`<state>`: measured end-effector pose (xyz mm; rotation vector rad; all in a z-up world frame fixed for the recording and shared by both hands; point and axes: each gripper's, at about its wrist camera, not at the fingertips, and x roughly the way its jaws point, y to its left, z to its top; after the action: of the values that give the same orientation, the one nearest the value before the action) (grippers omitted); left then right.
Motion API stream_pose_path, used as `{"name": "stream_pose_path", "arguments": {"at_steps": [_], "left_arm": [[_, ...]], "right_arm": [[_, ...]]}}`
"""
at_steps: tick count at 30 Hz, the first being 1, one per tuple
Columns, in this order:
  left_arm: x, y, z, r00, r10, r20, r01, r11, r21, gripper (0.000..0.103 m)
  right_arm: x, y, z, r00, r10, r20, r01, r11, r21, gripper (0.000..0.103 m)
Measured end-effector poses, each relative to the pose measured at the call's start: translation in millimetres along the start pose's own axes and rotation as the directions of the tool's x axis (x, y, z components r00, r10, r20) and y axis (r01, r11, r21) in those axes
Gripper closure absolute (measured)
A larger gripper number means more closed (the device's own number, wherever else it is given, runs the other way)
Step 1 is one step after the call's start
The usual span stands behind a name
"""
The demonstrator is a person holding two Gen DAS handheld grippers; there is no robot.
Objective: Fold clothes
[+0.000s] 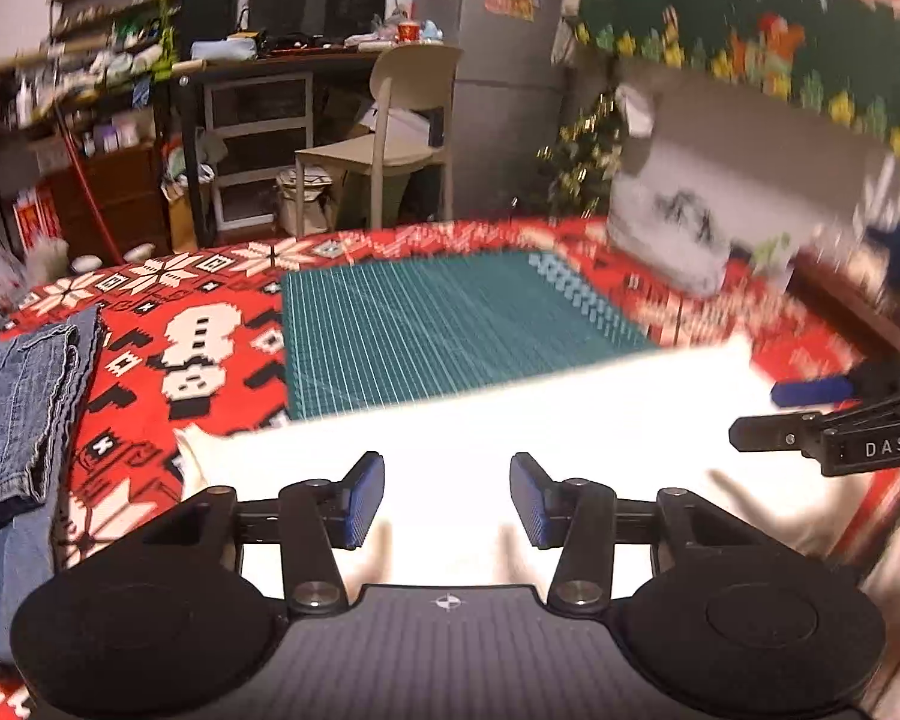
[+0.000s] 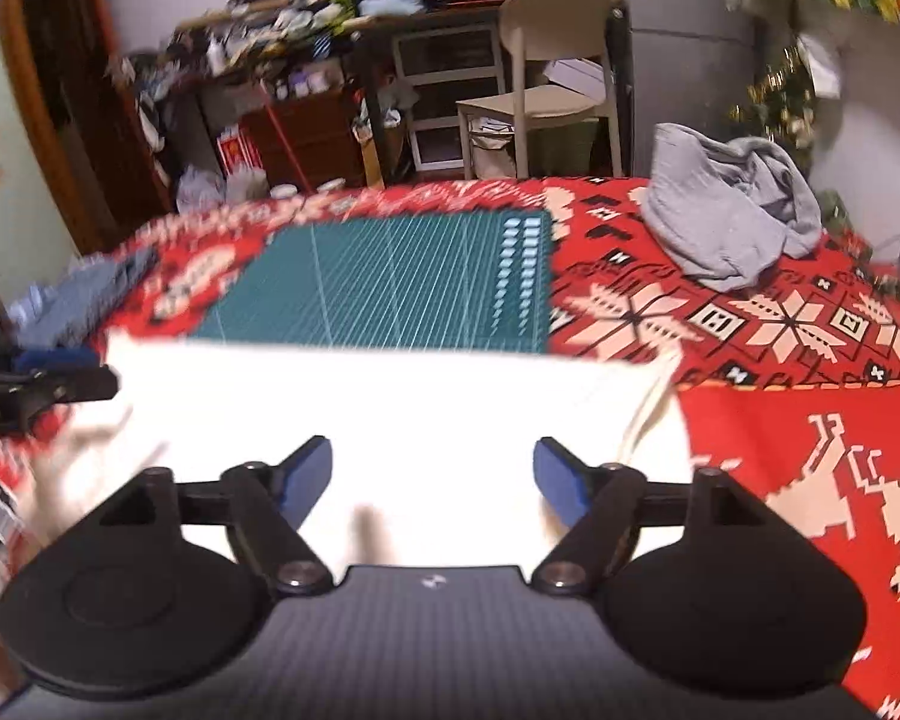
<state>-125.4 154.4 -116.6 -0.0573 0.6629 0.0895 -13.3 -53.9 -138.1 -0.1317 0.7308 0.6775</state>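
Note:
A white garment (image 1: pixel 510 414) lies flat at the near edge of the table, partly over a teal cutting mat (image 1: pixel 450 324); it also shows in the right wrist view (image 2: pixel 390 402). My left gripper (image 1: pixel 447 501) is open and empty just above the garment's near part. My right gripper (image 2: pixel 435 480) is open and empty above the same garment. The right gripper's fingers (image 1: pixel 810 414) show at the right edge of the left wrist view. Folded blue jeans (image 1: pixel 24 414) lie at the left. A crumpled grey hoodie (image 2: pixel 732 210) lies at the far right.
A red patterned cloth (image 2: pixel 780 360) covers the table. Behind it stand a beige chair (image 2: pixel 546 78), a cluttered desk with drawers (image 2: pixel 444 66) and shelves (image 1: pixel 108 30). A small decorated tree (image 1: pixel 588 156) stands at the back right.

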Motion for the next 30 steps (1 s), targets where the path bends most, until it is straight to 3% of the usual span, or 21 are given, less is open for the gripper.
{"name": "stream_pose_path", "arguments": {"at_steps": [6,11,16,20,24,30], "left_arm": [[9.4,-18.4,-30.6,0.997,0.053,-0.049,-0.048,0.993,0.106,0.053],[1.6,-19.8,-50.4,0.997,0.074,-0.023,-0.069,0.985,0.161,0.032],[4.9,-6.6,-54.7,0.998,0.062,-0.021,-0.061,0.998,0.021,0.021],[5.6,-16.4,-59.7,0.997,0.072,0.008,-0.072,0.997,0.027,0.011],[4.8,-16.8,-62.6,0.997,0.066,0.029,-0.067,0.998,0.014,0.009],[6.8,-20.3,-60.8,0.998,0.063,0.010,-0.063,0.998,-0.006,0.000]], "right_arm": [[6.6,26.2,-39.4,0.993,-0.117,0.000,0.117,0.990,-0.077,0.001],[4.3,20.0,-64.2,0.991,-0.130,0.040,0.131,0.991,-0.037,0.001],[2.2,18.7,-66.8,0.989,-0.136,0.056,0.138,0.990,-0.030,0.001],[1.4,17.5,-66.4,0.989,-0.134,0.059,0.136,0.990,-0.029,0.001],[1.1,17.3,-64.5,0.989,-0.136,0.062,0.138,0.990,-0.028,0.001],[1.4,15.0,-63.2,0.990,-0.130,0.059,0.132,0.991,-0.019,0.001]]}}
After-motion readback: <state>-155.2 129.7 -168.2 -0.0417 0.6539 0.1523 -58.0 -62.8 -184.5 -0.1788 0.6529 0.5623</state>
